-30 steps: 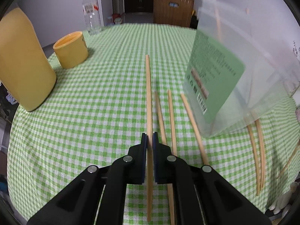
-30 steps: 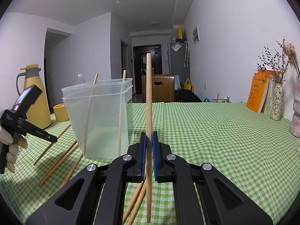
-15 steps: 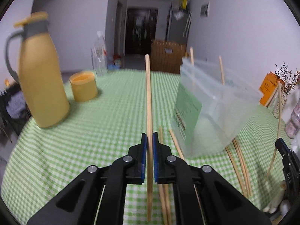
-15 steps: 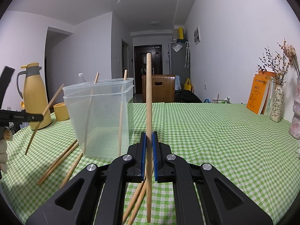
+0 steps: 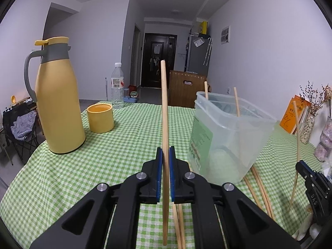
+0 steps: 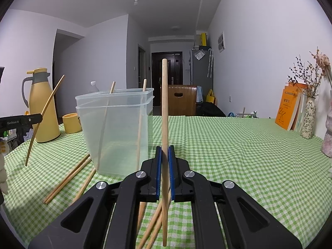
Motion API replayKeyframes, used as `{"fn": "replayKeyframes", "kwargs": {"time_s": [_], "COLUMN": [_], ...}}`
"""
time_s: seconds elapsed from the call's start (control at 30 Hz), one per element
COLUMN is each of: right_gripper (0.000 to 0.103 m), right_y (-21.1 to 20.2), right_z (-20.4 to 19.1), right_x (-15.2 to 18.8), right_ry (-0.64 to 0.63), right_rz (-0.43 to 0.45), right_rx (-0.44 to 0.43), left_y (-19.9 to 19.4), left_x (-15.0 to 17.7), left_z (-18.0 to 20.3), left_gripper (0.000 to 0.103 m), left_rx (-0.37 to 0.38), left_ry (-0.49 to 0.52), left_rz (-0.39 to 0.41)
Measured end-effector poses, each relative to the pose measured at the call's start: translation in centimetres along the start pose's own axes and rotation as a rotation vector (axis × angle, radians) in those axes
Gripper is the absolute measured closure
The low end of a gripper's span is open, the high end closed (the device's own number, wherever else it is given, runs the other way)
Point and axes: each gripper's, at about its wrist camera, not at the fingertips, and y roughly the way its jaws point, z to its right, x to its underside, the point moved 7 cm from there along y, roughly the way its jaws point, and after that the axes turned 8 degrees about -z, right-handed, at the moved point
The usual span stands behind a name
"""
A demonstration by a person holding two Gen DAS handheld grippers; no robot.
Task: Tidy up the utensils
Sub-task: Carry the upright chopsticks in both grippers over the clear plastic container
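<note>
My left gripper is shut on a wooden chopstick that stands upright above the green checked tablecloth. To its right sits a clear plastic container with two chopsticks leaning inside. My right gripper is shut on another upright chopstick, just right of the same container. In the right wrist view the left gripper shows at the far left with its chopstick slanted. Several loose chopsticks lie on the cloth by the container's base.
A yellow thermos jug, a yellow cup and a water bottle stand at the left and back. Orange books and a vase of dried flowers stand along the right wall. A gloved hand shows at the left edge.
The left gripper has lifted its chopstick off the cloth and tilted up from looking down at the table to looking across the room. The right gripper has kept still.
</note>
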Motion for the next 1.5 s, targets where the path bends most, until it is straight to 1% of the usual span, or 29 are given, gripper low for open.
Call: {"fn": "replayKeyframes", "kwargs": {"time_s": [0.27, 0.53, 0.77, 1.13, 1.5], "right_gripper": [0.096, 0.096, 0.096, 0.096, 0.096], "right_y": [-0.6, -1.4, -1.7, -1.0, 0.6], "right_z": [-1.2, -1.9, -2.4, -2.8, -3.2], "right_x": [-1.4, -4.7, -7.3, -11.7, -15.9], "right_ry": [-0.017, -0.009, -0.012, 0.008, 0.011], "right_rz": [0.029, 0.088, 0.131, 0.181, 0.224], "right_rx": [-0.019, -0.047, -0.068, -0.112, -0.149], "left_y": [-1.1, -2.1, -2.7, -2.9, -1.9], "left_x": [-0.9, -3.2, -5.4, -9.0, -12.6], "left_z": [0.3, 1.1, 2.7, 5.9, 8.3], "left_gripper": [0.099, 0.099, 0.099, 0.099, 0.099], "left_rx": [0.025, 0.056, 0.093, 0.131, 0.166], "left_ry": [-0.007, -0.015, -0.015, 0.011, 0.015], "left_rz": [0.037, 0.078, 0.103, 0.158, 0.198]}}
